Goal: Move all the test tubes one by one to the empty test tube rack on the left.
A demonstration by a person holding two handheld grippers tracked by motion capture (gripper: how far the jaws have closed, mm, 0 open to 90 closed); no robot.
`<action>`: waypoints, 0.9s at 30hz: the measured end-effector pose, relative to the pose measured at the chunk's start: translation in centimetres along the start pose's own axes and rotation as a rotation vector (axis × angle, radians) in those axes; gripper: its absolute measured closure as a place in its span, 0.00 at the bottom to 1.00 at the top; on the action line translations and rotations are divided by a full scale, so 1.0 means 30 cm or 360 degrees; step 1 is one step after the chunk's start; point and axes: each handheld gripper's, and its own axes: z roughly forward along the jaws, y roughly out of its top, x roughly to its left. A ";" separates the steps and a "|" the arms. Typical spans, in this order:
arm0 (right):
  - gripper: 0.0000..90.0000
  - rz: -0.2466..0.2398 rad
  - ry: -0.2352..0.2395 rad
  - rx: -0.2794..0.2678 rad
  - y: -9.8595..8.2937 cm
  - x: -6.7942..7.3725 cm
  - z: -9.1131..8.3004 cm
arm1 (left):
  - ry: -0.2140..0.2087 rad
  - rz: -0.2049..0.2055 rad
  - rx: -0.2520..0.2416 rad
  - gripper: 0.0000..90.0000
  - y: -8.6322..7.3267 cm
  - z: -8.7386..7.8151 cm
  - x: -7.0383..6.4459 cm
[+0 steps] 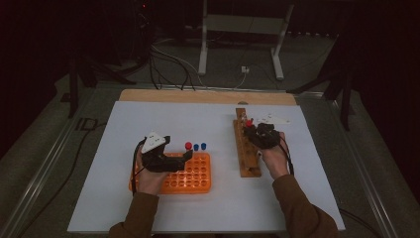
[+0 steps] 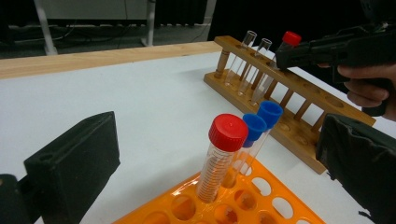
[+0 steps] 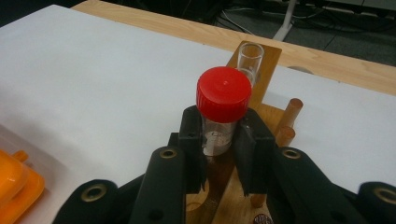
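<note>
At the left, the left gripper (image 1: 187, 154) hovers over the orange plastic tube rack (image 1: 198, 181) with jaws spread wide, holding nothing. Its own view shows a red-capped clear tube (image 2: 221, 156) and two blue-capped tubes (image 2: 259, 128) standing upright in that rack. At the right, the right gripper (image 3: 223, 140) is clamped on another clear tube with red screw cap (image 3: 223, 95), above the long wooden tube rack (image 1: 246, 151). The lower end of this tube is hidden behind the jaws, so I cannot tell if it is inside a hole
</note>
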 end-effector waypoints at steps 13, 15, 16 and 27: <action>0.83 -0.0034 -0.0011 -0.0084 0.036 0.010 -0.058 | 0.0001 0.0004 0.0001 0.01 -0.001 0.001 -0.001; 0.83 -0.0056 -0.0018 -0.0098 0.050 0.015 -0.071 | 0.0001 0.0002 -0.0004 0.01 0.000 0.000 -0.001; 0.83 -0.0069 -0.0022 -0.0097 0.056 0.017 -0.076 | 0.0001 0.0003 -0.0006 0.01 0.000 0.000 -0.001; 0.83 -0.0079 -0.0022 -0.0158 0.106 0.015 -0.138 | 0.0015 0.0030 -0.0023 0.01 0.011 -0.007 -0.010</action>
